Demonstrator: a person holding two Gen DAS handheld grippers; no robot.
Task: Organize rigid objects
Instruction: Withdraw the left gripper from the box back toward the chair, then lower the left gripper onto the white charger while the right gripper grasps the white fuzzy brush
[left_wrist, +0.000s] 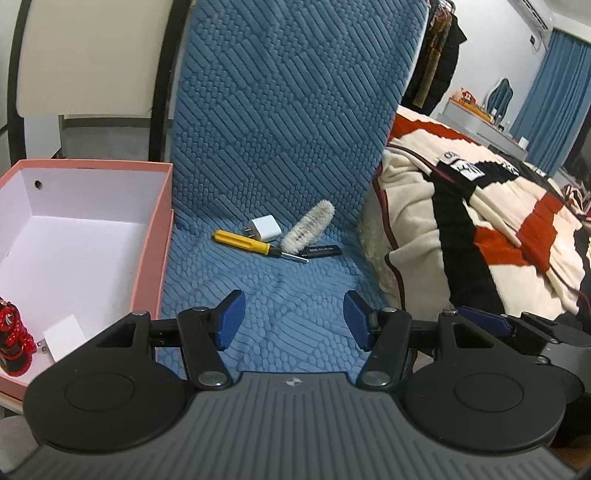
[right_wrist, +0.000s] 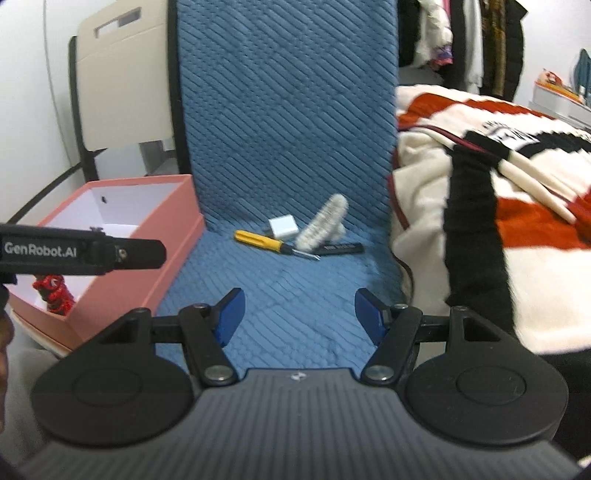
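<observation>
From where I'm driving, both grippers look down along the blue quilted cushion (left_wrist: 280, 147) toward a small cluster of things lying straight ahead of the fingers and well apart from them. My left gripper (left_wrist: 294, 320) has its jaws spread with only cushion between the blue pads, gripping nothing; my right gripper (right_wrist: 300, 320) is the same, released and empty. The yellow screwdriver (left_wrist: 255, 246) is what I judge the coming move turns on: it lies flat with its long axis running across my view, handle to the left, thin metal tip to the lower right, so the jaws as they stand would bracket it end to end, not across the handle, and I'd likely need a wrist roll. Its tip sits just beside a black stick (left_wrist: 321, 251), and a fluffy white brush (left_wrist: 307, 225) leans over that stick's left end. A white charger plug (left_wrist: 264, 229) sits just behind the screwdriver handle. The pink box (left_wrist: 162, 236) stands open at the left edge of the cushion, already holding a red figure (left_wrist: 13, 341) and a white block (left_wrist: 64, 332), so it lies on the left gripper's side; neither gripper looks clearly nearer to the cluster, though I can't tell for sure
</observation>
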